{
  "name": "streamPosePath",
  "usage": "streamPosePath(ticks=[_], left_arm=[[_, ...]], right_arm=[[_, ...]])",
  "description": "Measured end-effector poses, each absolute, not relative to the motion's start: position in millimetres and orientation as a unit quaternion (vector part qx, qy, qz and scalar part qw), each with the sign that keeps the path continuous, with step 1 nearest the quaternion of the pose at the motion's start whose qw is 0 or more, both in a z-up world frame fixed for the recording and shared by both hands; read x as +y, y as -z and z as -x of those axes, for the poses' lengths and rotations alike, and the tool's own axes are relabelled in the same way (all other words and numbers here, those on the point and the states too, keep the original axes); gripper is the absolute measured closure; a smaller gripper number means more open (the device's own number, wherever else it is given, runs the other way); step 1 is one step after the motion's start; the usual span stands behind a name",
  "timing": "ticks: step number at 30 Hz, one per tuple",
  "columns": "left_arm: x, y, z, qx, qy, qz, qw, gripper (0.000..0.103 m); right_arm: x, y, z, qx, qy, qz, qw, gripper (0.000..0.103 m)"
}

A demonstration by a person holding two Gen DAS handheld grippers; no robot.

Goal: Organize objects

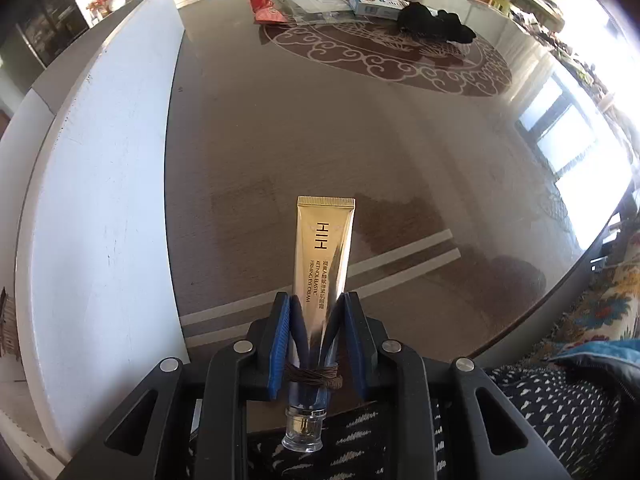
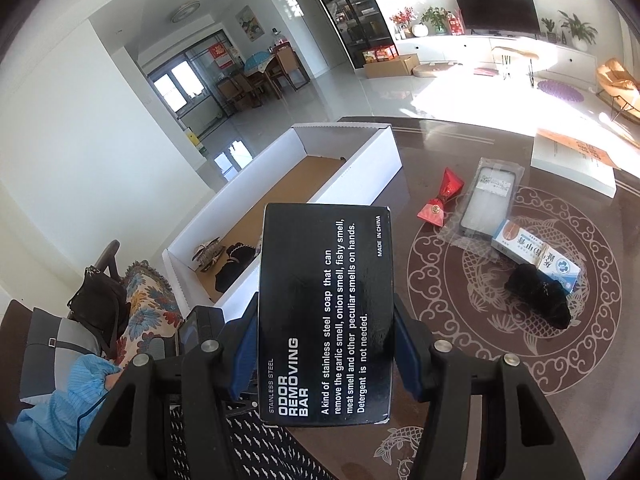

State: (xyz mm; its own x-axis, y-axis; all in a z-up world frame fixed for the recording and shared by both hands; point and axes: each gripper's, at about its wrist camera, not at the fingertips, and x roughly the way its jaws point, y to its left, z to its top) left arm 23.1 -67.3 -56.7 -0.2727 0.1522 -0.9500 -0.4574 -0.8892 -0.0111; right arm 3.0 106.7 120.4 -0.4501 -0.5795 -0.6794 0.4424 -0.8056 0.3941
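Observation:
My left gripper (image 1: 316,304) is shut on a gold eye-cream tube (image 1: 325,248), held above the brown table beside the white box wall (image 1: 100,184). My right gripper (image 2: 326,320) is shut on a black odor-removing-bar box (image 2: 325,312), held above the table next to the open white cardboard box (image 2: 360,160). That box holds a dark item (image 2: 234,268) and a small patterned item (image 2: 206,254) at its near end.
On the table lie a red packet (image 2: 440,196), a clear phone-case bag (image 2: 486,200), a blue-white medicine box (image 2: 534,256), a black cloth (image 2: 540,300) and a book (image 2: 572,164). These also show far off in the left wrist view, with the black cloth (image 1: 436,20). A floral cushion (image 2: 144,304) is left.

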Motion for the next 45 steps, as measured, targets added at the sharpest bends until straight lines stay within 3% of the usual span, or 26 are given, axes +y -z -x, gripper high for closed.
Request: streamPosePath(ticks=[3, 10, 16, 23, 31, 33, 35, 37, 40, 42, 45], left_arm=[[-59.4, 56.7, -14.7, 0.079, -0.807, 0.557, 0.181, 0.077], [-60.0, 41.9, -23.9, 0.107, -0.828, 0.524, 0.169, 0.077], [-104.1, -17.3, -27.4, -0.017, -0.874, 0.454, 0.174, 0.077], [-220.1, -67.1, 1.9, -0.075, -0.904, 0.415, 0.067, 0.077], [-313.7, -34.6, 29.1, -0.068, -0.882, 0.460, -0.078, 0.076], [-321.6, -30.0, 26.9, -0.069, -0.879, 0.460, -0.102, 0.064], [-324.4, -30.5, 18.2, -0.073, -0.884, 0.446, -0.117, 0.040], [-320.6, -35.5, 4.7, -0.076, -0.895, 0.424, -0.115, 0.028], [-297.1, -46.6, -8.8, -0.067, -0.910, 0.399, -0.096, 0.027], [-269.6, -55.9, -15.8, -0.065, -0.917, 0.388, -0.063, 0.027], [-207.5, -69.6, -26.6, -0.071, -0.926, 0.369, 0.020, 0.027]], right_arm=[[106.2, -117.8, -1.2, -0.083, 0.847, -0.432, 0.298, 0.044], [105.5, -115.9, -4.2, -0.073, 0.846, -0.437, 0.297, 0.044], [85.0, -115.3, 8.4, -0.073, 0.842, -0.442, 0.301, 0.044], [-25.3, -131.2, 31.0, -0.065, 0.825, -0.421, 0.372, 0.044], [-177.8, -79.3, 44.3, -0.008, 0.778, -0.464, 0.424, 0.044], [-201.9, -54.0, 45.4, 0.015, 0.766, -0.483, 0.425, 0.041], [-207.3, -41.3, 44.9, 0.033, 0.773, -0.482, 0.411, 0.038], [-193.8, -41.8, 42.8, 0.027, 0.784, -0.466, 0.410, 0.035], [-149.9, -52.2, 36.1, 0.018, 0.814, -0.426, 0.394, 0.023], [-109.2, -55.3, 33.4, 0.024, 0.842, -0.399, 0.363, 0.008], [-33.4, -39.3, 27.6, 0.029, 0.877, -0.383, 0.290, 0.001]])
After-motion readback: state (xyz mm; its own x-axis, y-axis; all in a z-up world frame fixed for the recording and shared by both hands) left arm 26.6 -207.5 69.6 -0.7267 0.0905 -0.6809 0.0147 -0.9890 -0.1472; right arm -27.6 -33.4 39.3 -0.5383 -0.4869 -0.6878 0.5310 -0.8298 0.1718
